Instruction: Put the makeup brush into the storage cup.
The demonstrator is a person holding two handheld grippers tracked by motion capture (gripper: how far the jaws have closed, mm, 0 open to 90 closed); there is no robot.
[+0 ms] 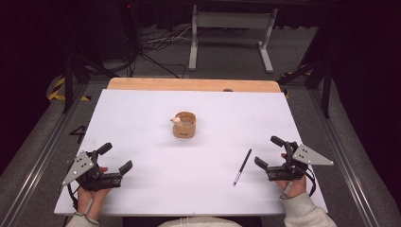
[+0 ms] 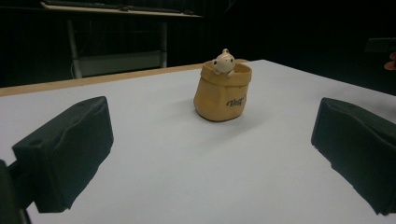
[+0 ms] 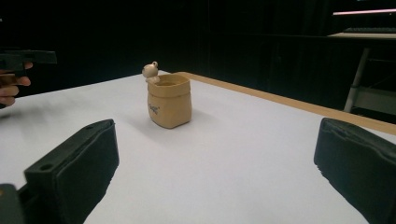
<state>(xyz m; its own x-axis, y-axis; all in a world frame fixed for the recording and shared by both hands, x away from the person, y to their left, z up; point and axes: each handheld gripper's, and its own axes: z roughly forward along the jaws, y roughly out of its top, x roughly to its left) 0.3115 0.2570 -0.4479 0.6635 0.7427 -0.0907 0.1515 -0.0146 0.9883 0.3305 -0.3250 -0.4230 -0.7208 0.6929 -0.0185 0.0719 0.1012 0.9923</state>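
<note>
Holding both tools low over the near edge of the table [image 1: 142, 109], I judge this to be the opening step, before any reach; my left tool [image 1: 114, 161] sits at the near left corner with its jaws spread wide and nothing between them, and my right tool [image 1: 269, 152] sits at the near right with its jaws likewise apart and empty; the pen [image 1: 242, 167] lies flat on the white surface just to the left of my right tool, its length running from near me away toward the middle, not touched by anything; the small tan pot [image 1: 184, 125] with a little pale figure [image 1: 176, 121] perched on its rim stands upright near the middle of the table, well apart from both tools, and I see it ahead between the jaws in the left gripper view [image 2: 222, 93] and the right gripper view [image 3: 169, 100]; the likely next move, as I read it, is for my right tool to swing over the pen, turn so the jaws straddle its thin shaft across its length, drop close to the surface and close gently, since so slim a thing lying flat could roll or slip out.
</note>
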